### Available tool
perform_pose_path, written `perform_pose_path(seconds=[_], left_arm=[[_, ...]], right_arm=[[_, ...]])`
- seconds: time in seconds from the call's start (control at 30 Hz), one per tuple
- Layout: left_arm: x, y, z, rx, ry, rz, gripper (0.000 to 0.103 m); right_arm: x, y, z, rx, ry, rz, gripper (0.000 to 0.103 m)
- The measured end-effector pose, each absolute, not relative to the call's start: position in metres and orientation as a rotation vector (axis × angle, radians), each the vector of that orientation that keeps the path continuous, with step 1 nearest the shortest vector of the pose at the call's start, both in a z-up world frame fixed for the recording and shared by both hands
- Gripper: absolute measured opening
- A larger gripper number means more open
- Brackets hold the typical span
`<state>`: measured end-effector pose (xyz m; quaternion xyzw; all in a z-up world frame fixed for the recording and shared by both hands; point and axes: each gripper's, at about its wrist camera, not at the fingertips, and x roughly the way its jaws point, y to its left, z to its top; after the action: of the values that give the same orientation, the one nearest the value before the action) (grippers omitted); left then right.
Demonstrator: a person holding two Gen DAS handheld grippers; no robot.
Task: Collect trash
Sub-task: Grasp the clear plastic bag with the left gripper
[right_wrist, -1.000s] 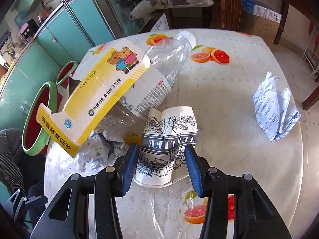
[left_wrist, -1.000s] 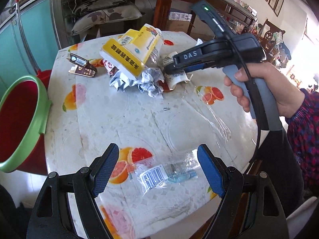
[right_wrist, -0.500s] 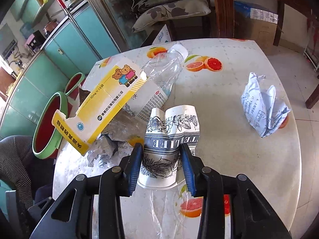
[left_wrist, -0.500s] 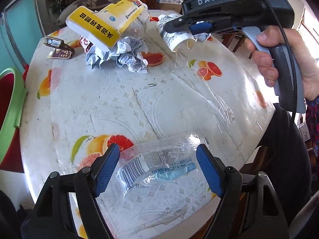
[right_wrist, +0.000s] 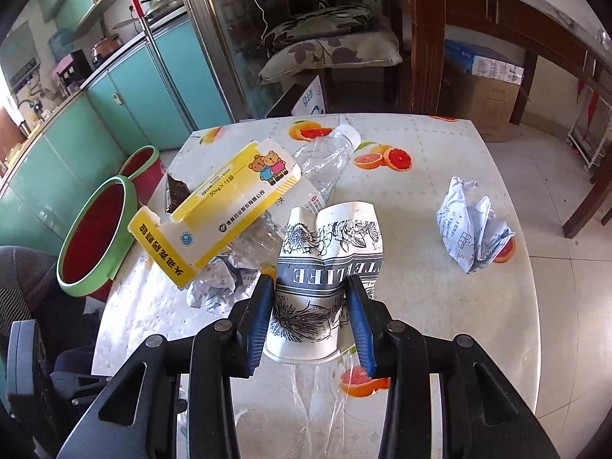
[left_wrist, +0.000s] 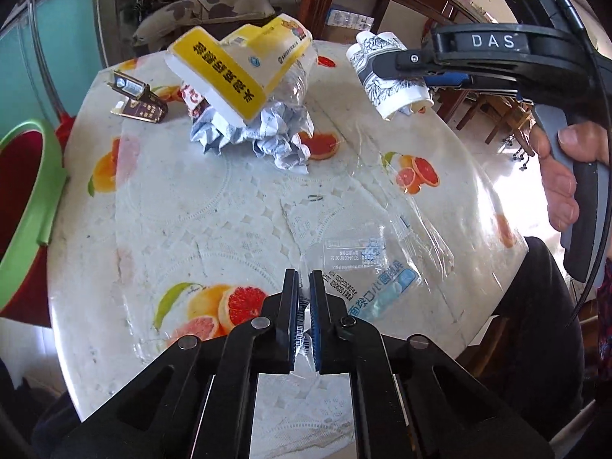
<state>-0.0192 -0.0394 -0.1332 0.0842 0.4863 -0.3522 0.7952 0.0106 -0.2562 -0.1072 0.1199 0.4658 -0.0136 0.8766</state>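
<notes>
My left gripper [left_wrist: 303,287] is shut on a clear plastic wrapper [left_wrist: 367,267] with a barcode, at the near edge of the table. My right gripper [right_wrist: 311,298] is shut on a crushed paper cup [right_wrist: 329,264] with black flower print and holds it above the table; it also shows in the left wrist view [left_wrist: 390,72]. A yellow and white carton [right_wrist: 218,210] lies on a clear plastic bottle [right_wrist: 325,160] over crumpled paper [left_wrist: 264,134]. A second crumpled paper [right_wrist: 470,225] lies at the right.
A red bin with a green rim [right_wrist: 95,229] stands on the floor left of the table [left_wrist: 191,210]; a second one [right_wrist: 139,160] is behind it. A small brown packet [left_wrist: 139,105] lies at the table's far left. Chairs and cabinets surround the table.
My left gripper has closed on the clear wrapper, which lay between its open fingers before. My right gripper has closed on the paper cup and lifted it off the table.
</notes>
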Motion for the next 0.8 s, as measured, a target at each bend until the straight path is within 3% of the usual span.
perform_pose_path(seconds=[0.37,0.8], left_arm=[[0.014,-0.019,-0.09,0.12,0.937,-0.66,0.004],[0.057,0.039,-0.075,0.041,0.898,-0.478,0.004]], right_arm=[[0.009,-0.243,-0.077,0.201,0.919,-0.023,0.036],[0.033,-0.197,-0.057,0.156,0.88,0.057,0.036]])
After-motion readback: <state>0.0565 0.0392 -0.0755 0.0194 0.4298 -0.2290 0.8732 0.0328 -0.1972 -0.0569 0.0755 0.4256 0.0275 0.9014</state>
